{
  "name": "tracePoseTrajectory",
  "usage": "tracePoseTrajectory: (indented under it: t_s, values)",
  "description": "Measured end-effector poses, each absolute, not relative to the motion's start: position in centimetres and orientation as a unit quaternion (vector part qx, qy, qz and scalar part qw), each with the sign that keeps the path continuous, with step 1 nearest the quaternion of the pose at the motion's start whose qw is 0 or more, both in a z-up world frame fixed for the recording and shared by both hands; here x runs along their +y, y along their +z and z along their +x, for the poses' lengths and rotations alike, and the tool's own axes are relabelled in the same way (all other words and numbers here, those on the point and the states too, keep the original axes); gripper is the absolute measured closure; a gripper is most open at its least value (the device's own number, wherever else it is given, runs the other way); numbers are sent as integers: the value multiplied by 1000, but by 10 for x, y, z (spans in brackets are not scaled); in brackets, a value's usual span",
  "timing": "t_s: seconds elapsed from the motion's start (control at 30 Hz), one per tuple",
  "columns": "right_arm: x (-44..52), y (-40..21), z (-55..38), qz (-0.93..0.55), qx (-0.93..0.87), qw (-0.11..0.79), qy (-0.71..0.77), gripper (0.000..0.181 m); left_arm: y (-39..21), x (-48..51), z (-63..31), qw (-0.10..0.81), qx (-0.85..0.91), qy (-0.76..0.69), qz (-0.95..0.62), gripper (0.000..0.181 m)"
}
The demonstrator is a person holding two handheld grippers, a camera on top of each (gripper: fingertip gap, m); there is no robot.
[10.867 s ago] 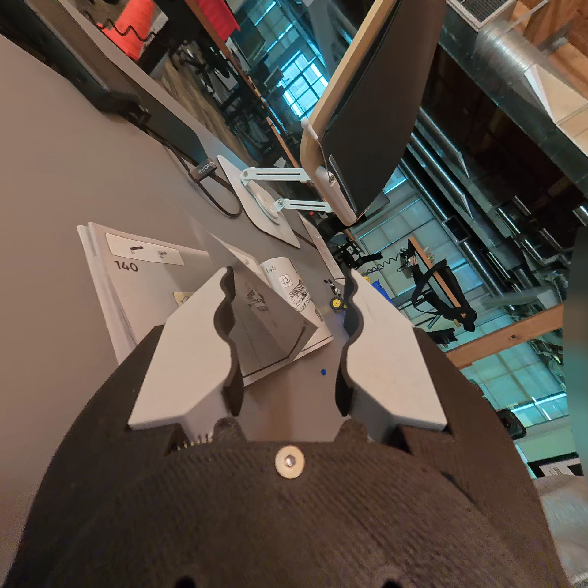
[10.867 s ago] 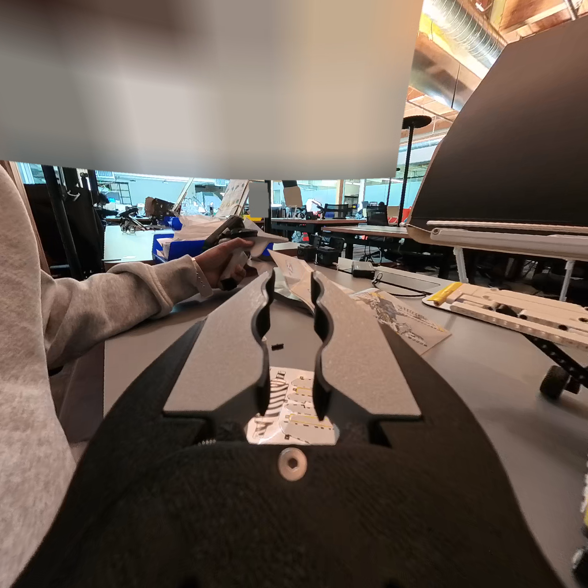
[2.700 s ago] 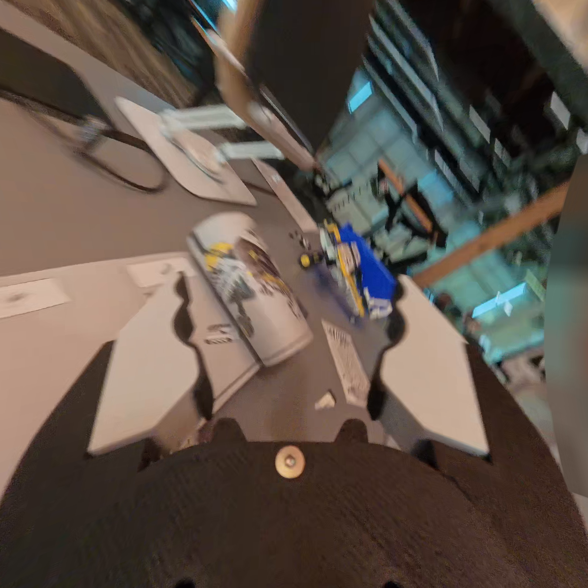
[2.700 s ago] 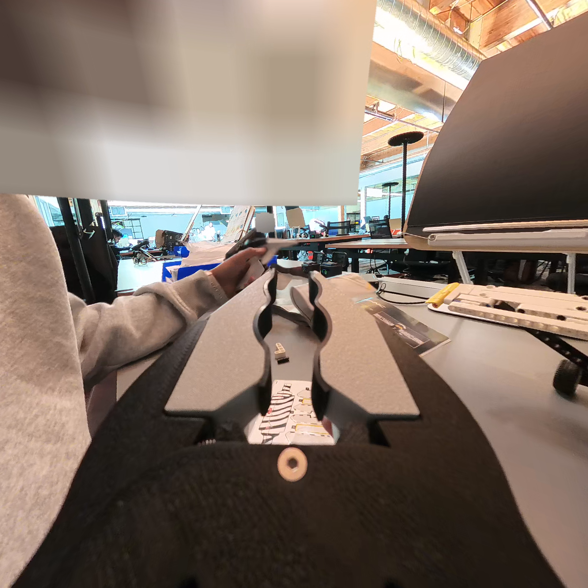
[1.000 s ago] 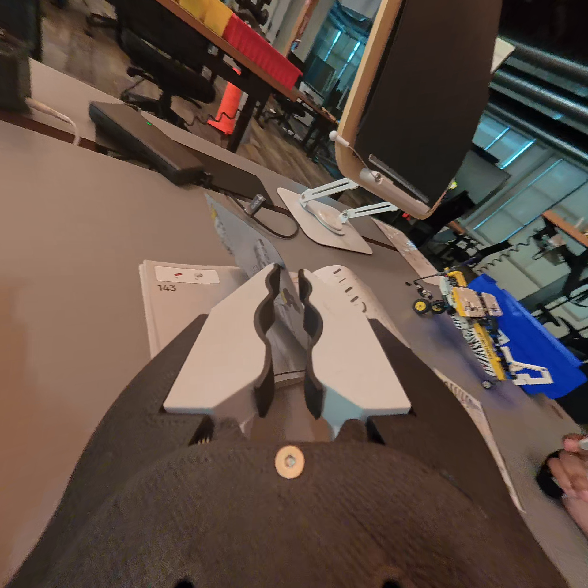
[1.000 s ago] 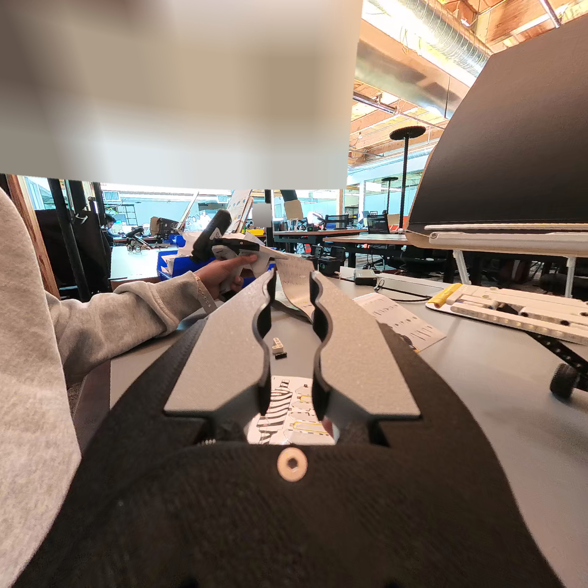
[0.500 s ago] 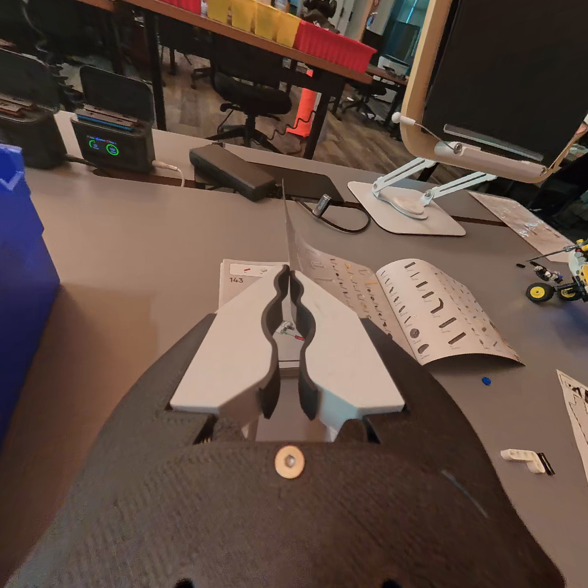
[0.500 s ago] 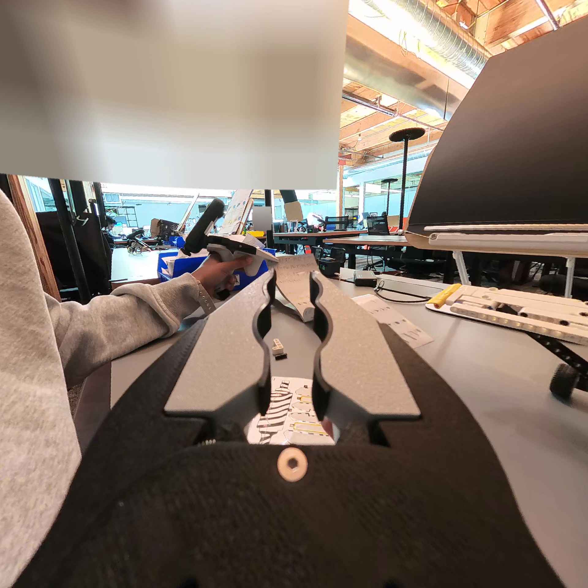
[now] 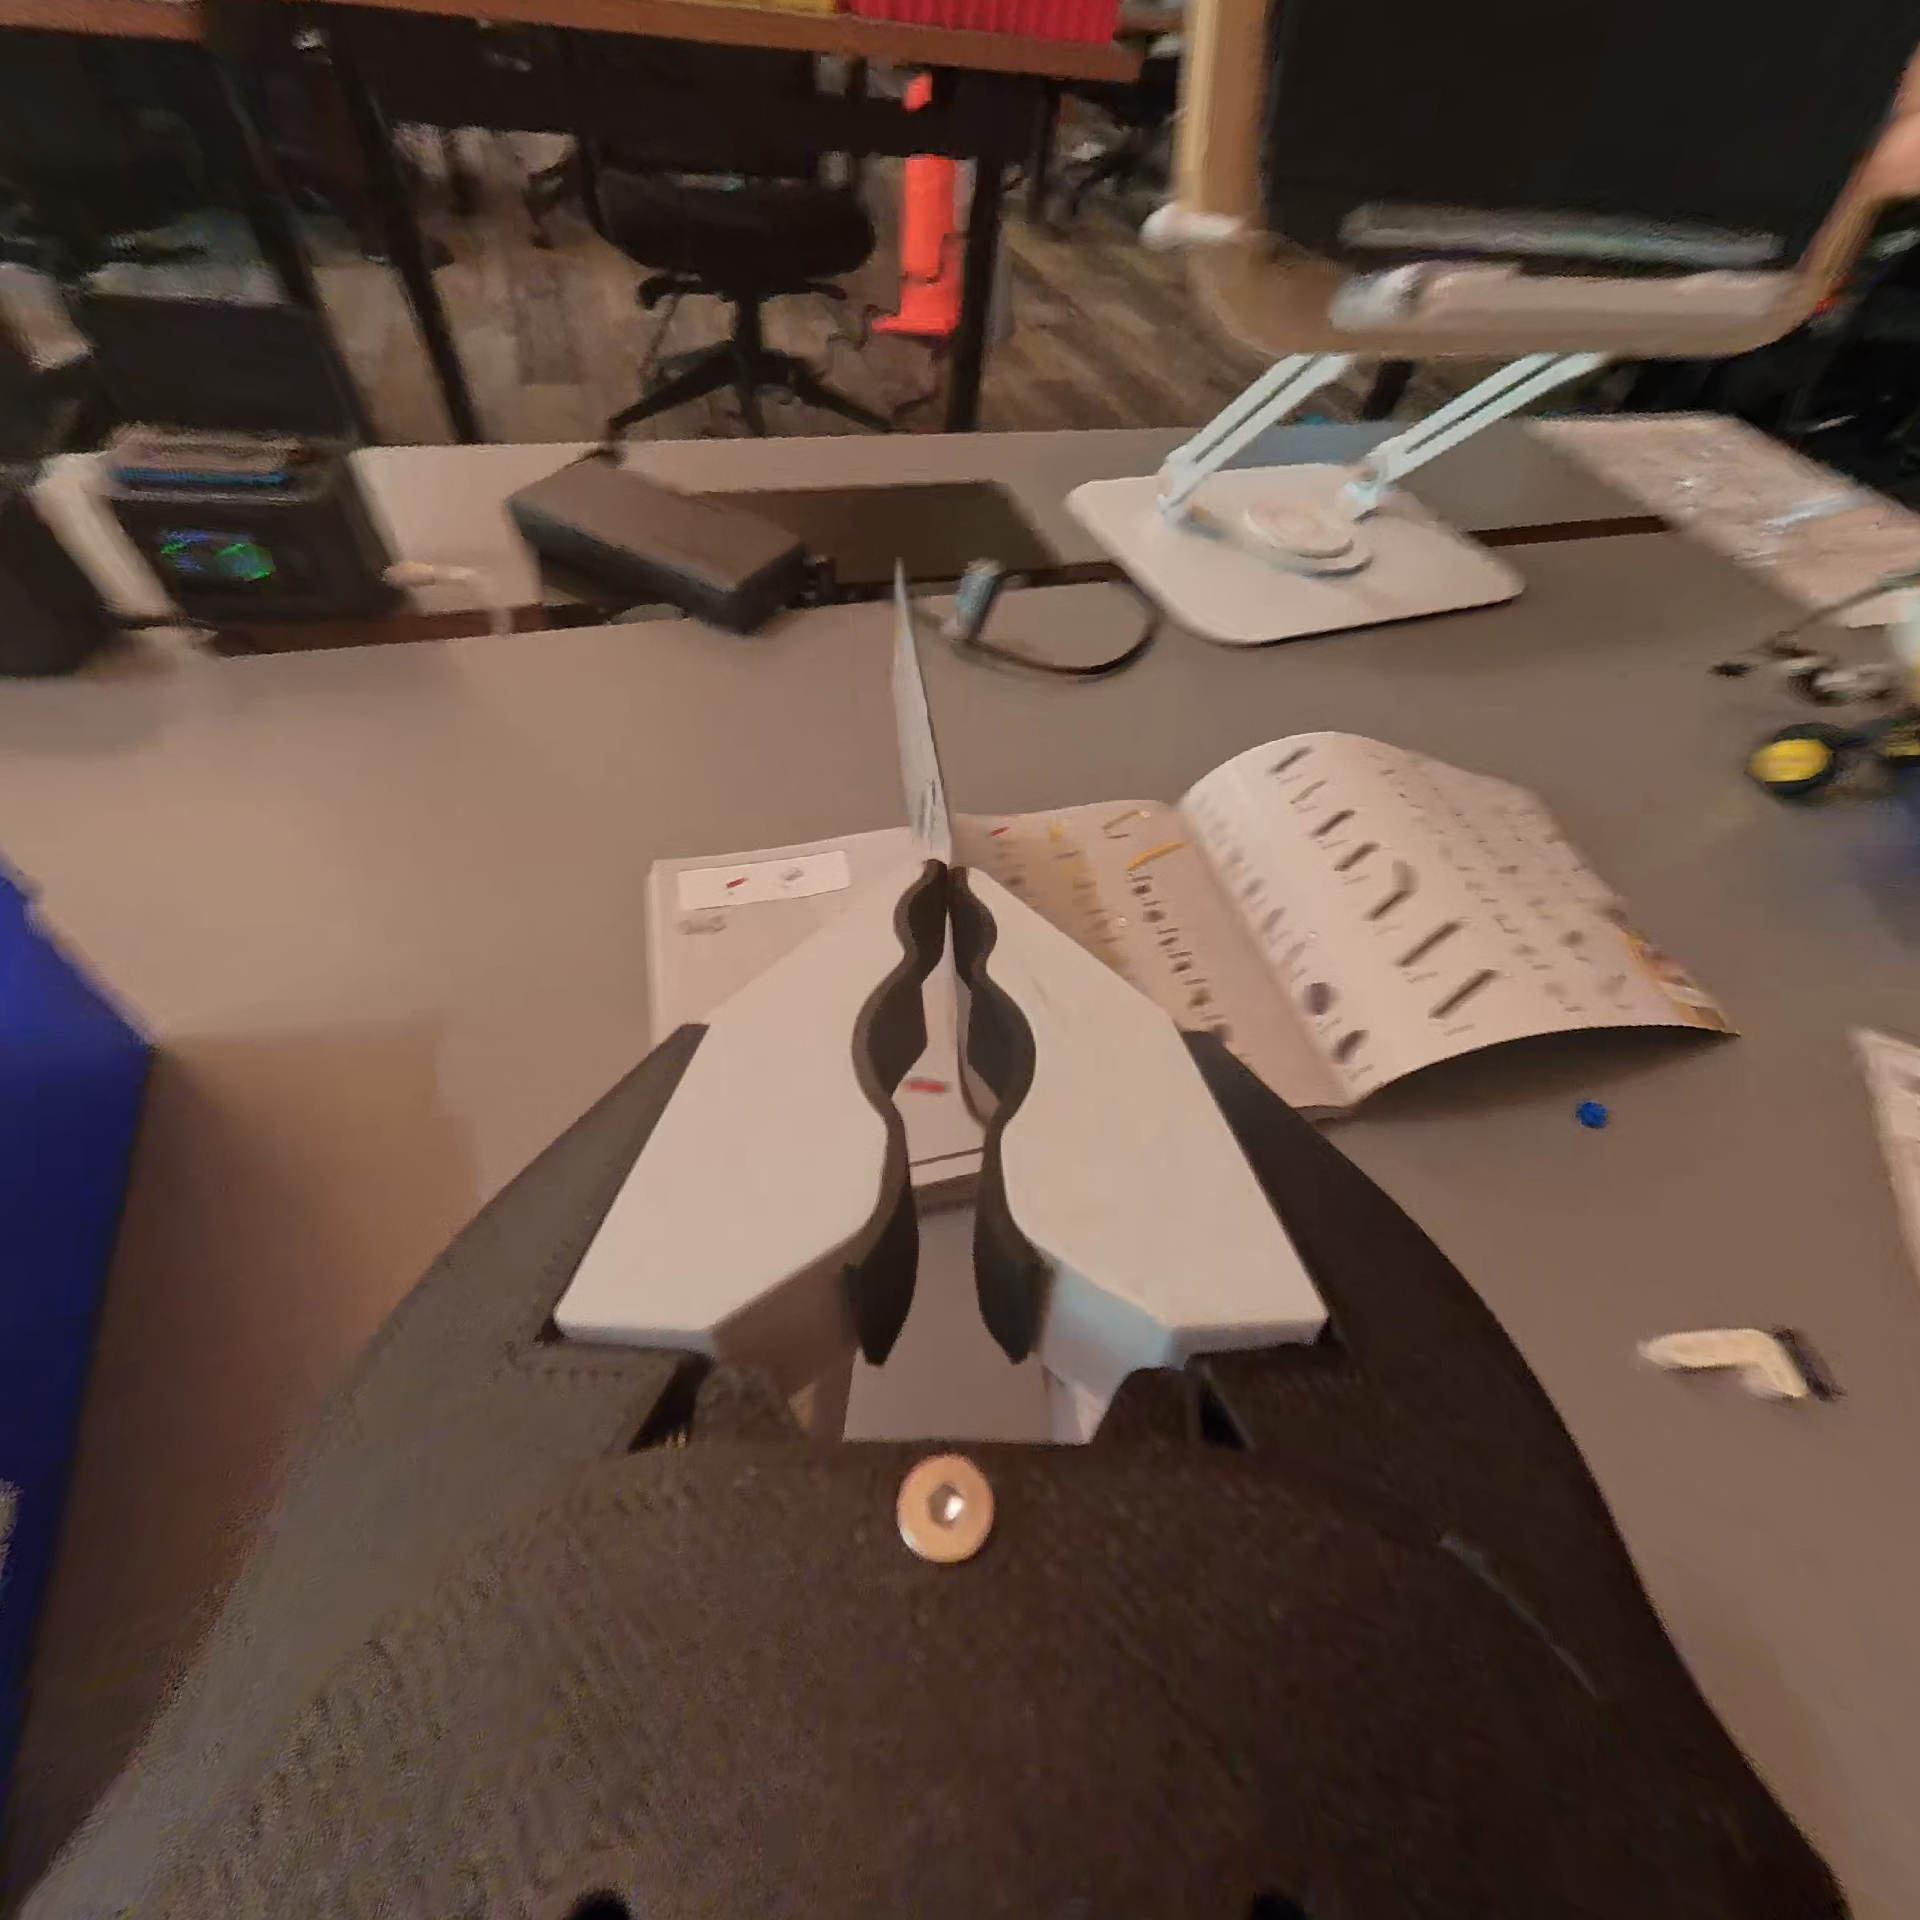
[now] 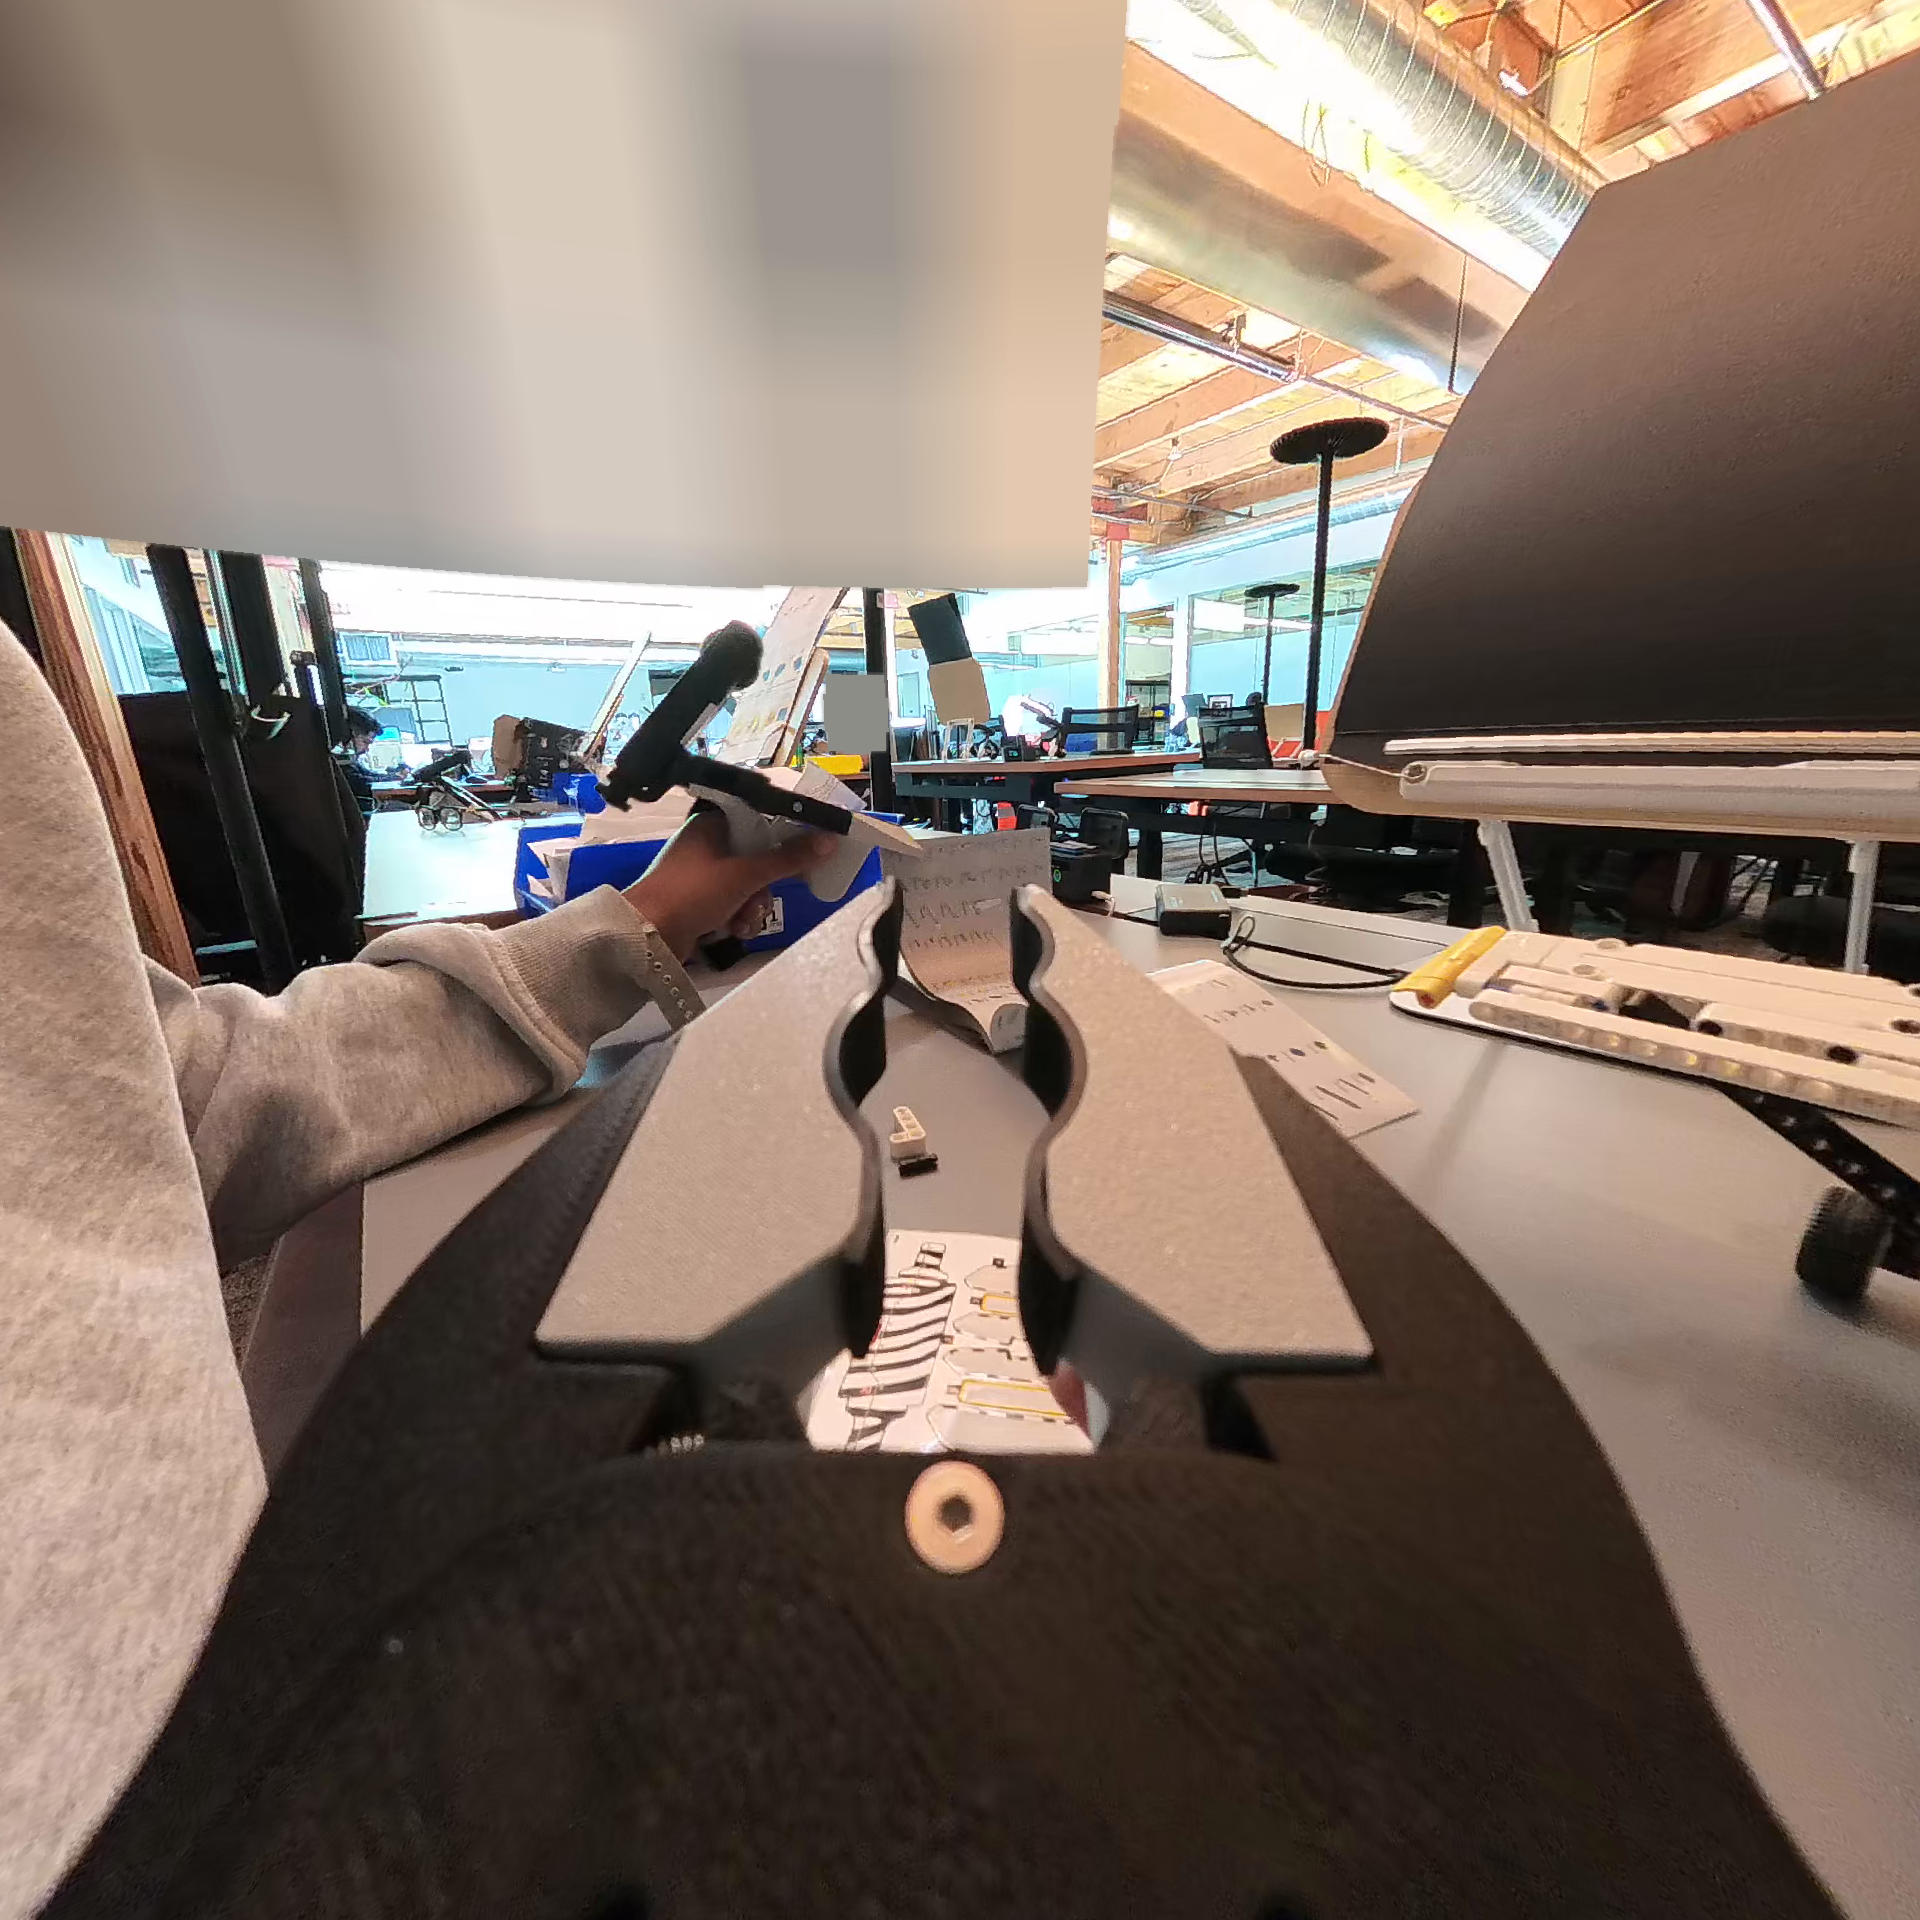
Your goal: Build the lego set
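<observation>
My left gripper [image 9: 948,883] is shut on one page [image 9: 920,748] of the open instruction booklet [image 9: 1403,914], and the page stands upright, edge-on to the camera. The right wrist view shows that gripper [image 10: 831,821] in a person's hand, lifting the page [image 10: 966,914]. My right gripper [image 10: 951,914] hovers low over the table, jaws slightly apart and empty. A small white piece with a black pin [image 10: 909,1138] lies between its fingers on the table and also shows in the left wrist view [image 9: 1725,1361]. A sticker sheet [image 10: 935,1340] lies under the right gripper.
The partly built lego model [image 10: 1662,997], with white beams and a black wheel [image 10: 1844,1252], sits at the right. A tiny blue piece [image 9: 1590,1114] lies near the booklet. A blue bin [image 9: 52,1091] is at the left, with a monitor stand [image 9: 1299,561] and a power brick [image 9: 655,540] behind.
My left gripper has closed fully on the booklet page and brought it upright, and its view has swung level. My right gripper has stayed still.
</observation>
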State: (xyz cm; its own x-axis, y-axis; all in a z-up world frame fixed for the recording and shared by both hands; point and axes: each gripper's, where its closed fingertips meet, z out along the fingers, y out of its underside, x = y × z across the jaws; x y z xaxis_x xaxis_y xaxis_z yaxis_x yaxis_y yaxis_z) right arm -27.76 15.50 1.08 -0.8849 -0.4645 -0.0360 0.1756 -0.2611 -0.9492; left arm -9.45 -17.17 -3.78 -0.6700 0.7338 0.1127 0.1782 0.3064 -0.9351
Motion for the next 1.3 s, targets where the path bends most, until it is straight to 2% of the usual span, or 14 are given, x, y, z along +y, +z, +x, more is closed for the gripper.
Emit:
tracePoseTrajectory:
  t_s: [0.17, 0.3, 0.4, 0.47, 0.57, 0.63, 0.7, 0.77, 0.83, 0.93, 1.0, 1.07, 1.2, 1.3]
  values:
    - [154, 10, -278, -126, 574, 204, -783, 162, 4, -113, -156, 459, -670, 481, -330, 181]
    - [152, 10, -277, -129, 577, 201, -781, 162, -1, -41, -236, 549, -622, 384, -405, 180]
    - [153, 11, -277, -129, 575, 200, -783, 161, -13, 5, -269, 610, -597, 262, -450, 148]
    - [155, 11, -277, -129, 573, 199, -784, 162, -12, -2, -266, 620, -598, 263, -436, 146]
    - [156, 10, -276, -131, 573, 197, -784, 161, -15, -34, -249, 591, -631, 320, -387, 146]
    - [156, 10, -276, -132, 574, 198, -783, 161, -29, -47, -246, 535, -667, 344, -388, 137]
    - [156, 10, -276, -131, 575, 198, -783, 162, -53, -59, -251, 427, -713, 373, -413, 114]
    - [156, 10, -276, -130, 575, 199, -783, 162, -76, -80, -255, 278, -753, 403, -440, 86]
    - [157, 11, -276, -130, 574, 199, -784, 162, -88, -92, -263, 174, -759, 412, -474, 78]
    - [158, 11, -276, -131, 572, 197, -786, 162, -118, -87, -278, 145, -777, 348, -504, 87]
    - [158, 11, -277, -131, 571, 197, -786, 162, -138, -76, -283, 171, -794, 291, -505, 104]
    - [159, 12, -277, -129, 568, 198, -788, 162, -137, -77, -282, 187, -789, 298, -504, 119]
    - [161, 13, -278, -128, 566, 202, -789, 163, -137, -85, -276, 188, -787, 306, -502, 162]
    - [161, 13, -278, -129, 565, 202, -790, 163, -137, -86, -276, 187, -784, 304, -508, 178]
